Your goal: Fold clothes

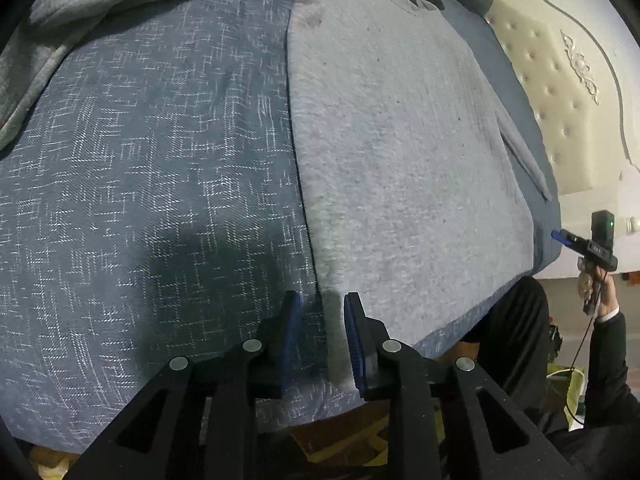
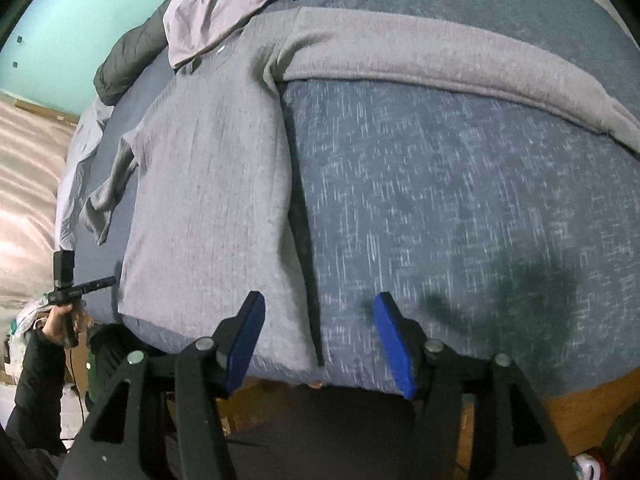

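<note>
blue-padded fingers of the left tool [image 1: 322, 344] sit nearest the lens, parted a little, with the near corner of a grey sweatshirt [image 1: 400, 152] lying between them; the pads stand clear of the cloth on both sides, so nothing is gripped. the sweatshirt lies flat on a bed covered in a dark blue bedspread with white cross-hatching [image 1: 140, 160], its long folded edge running away from the camera, one sleeve [image 2: 440, 68] stretched out sideways across the cover. in the right wrist view the right tool [image 2: 318, 340] hangs with its jaws wide apart over the bed's near edge, one pad above the sweatshirt's hem, the other above bare bedspread, holding nothing. a crumpled lilac garment [image 2: 224, 4] and a dark jacket [image 2: 128, 64] lie at the far end. a cream tufted headboard [image 1: 560, 92] stands beside the bed.
</note>
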Tool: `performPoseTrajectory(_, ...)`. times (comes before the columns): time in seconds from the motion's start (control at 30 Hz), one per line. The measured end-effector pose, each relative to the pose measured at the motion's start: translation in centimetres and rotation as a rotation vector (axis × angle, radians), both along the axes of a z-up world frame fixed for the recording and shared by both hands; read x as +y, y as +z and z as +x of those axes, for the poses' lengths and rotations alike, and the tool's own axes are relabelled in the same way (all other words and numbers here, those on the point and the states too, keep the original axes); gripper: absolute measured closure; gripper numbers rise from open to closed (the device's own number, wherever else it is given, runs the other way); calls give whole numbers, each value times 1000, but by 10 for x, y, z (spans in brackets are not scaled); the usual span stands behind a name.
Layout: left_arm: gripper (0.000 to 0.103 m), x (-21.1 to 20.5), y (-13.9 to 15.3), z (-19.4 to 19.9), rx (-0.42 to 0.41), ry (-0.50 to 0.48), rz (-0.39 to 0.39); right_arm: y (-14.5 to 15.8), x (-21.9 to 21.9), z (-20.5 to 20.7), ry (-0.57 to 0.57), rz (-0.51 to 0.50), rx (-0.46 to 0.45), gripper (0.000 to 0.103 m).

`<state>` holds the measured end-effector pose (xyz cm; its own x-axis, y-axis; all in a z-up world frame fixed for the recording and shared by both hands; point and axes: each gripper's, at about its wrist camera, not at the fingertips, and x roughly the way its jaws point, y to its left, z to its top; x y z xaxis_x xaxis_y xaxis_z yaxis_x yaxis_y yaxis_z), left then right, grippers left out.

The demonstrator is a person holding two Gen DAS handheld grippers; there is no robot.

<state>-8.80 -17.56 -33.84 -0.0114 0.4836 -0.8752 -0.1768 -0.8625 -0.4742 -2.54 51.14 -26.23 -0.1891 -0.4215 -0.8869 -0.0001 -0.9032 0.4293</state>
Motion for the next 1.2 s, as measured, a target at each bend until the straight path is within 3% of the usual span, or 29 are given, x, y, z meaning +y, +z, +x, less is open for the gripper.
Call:
performPoseTrajectory(0.33,78,18,-11,8,-21,-43,-6,-52,-51,7,144,28,-111,48)
performPoseTrajectory(0.43,78,20,-15,10,-30,-46,-1,-62,-60,5,160,26,-123,65)
performPoseTrajectory(0.5,77,21,-17,12,-36,-54,3,-66,-64,5,169,25,-126,82)
performPoseTrajectory(0.6,76,27,-22,16,-49,-79,9,-63,-66,3,165,5,-114,96)
performPoseTrajectory(0.8,79,38,-30,24,-67,-126,16,-47,-59,3,145,-6,-66,99)
performPoseTrajectory(0.9,98,43,-28,27,-54,-153,10,-36,-59,-2,141,-11,-44,99)
performPoseTrajectory(1.03,99,42,-17,31,-37,-156,30,-24,-53,0,143,-15,-23,100)
performPoseTrajectory(1.2,100,35,-13,33,-43,-145,44,-38,-51,8,148,28,-57,100)
